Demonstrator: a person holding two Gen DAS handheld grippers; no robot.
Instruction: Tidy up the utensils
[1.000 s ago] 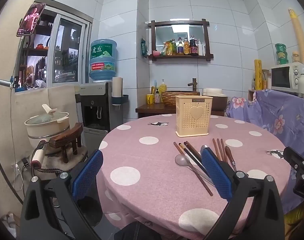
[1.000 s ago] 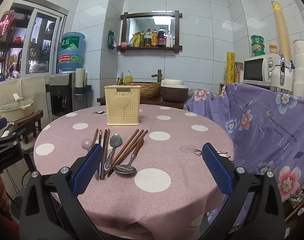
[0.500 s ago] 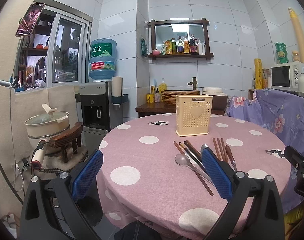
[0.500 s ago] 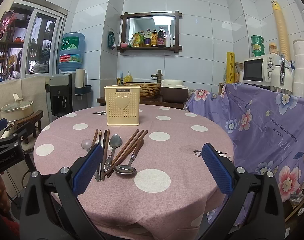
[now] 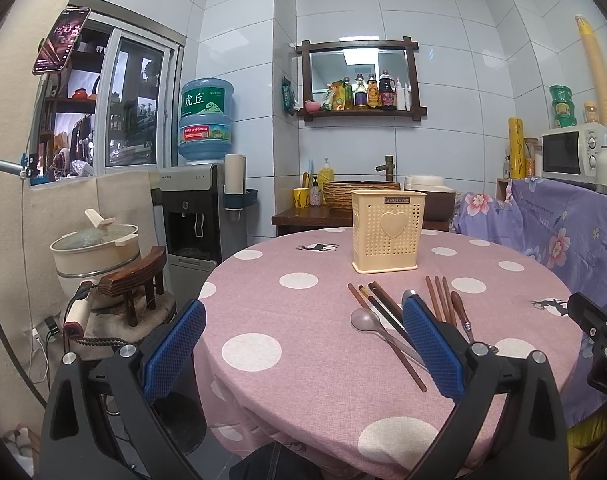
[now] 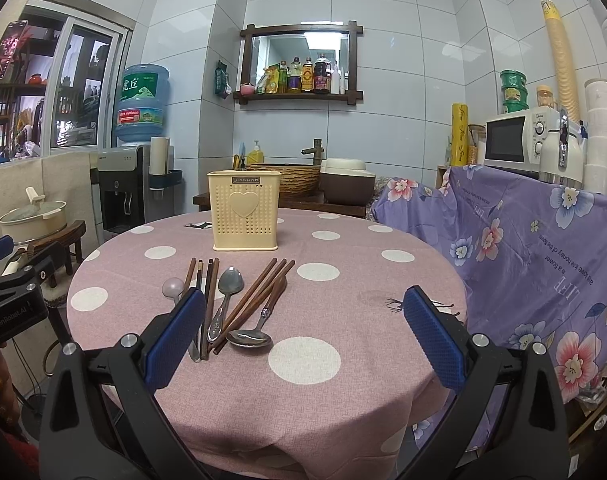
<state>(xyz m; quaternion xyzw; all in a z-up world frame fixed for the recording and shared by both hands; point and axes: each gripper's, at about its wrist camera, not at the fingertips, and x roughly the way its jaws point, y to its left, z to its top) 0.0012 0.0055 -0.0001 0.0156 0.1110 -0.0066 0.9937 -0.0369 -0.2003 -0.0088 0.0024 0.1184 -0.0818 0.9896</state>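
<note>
A cream perforated utensil holder (image 6: 245, 210) (image 5: 388, 236) stands upright at the back of the round pink polka-dot table (image 6: 343, 304) (image 5: 287, 320). In front of it lie several brown chopsticks (image 6: 255, 298) (image 5: 437, 300), a steel spoon (image 6: 227, 300), a wood-handled spoon (image 6: 259, 326) and a small grey spoon (image 6: 173, 288) (image 5: 365, 320). My right gripper (image 6: 303, 340) hangs open above the table's near part, just right of the utensils. My left gripper (image 5: 303, 344) is open too, over the table's left edge; its right finger (image 5: 431, 344) hides part of the utensils.
A purple floral cloth (image 6: 543, 248) covers a counter at the right, with a microwave (image 6: 519, 140) on it. A water dispenser (image 5: 201, 216), a pot (image 5: 95, 248) and a small wooden stool (image 5: 139, 280) stand left of the table. A basin with a tap (image 6: 299, 176) is behind.
</note>
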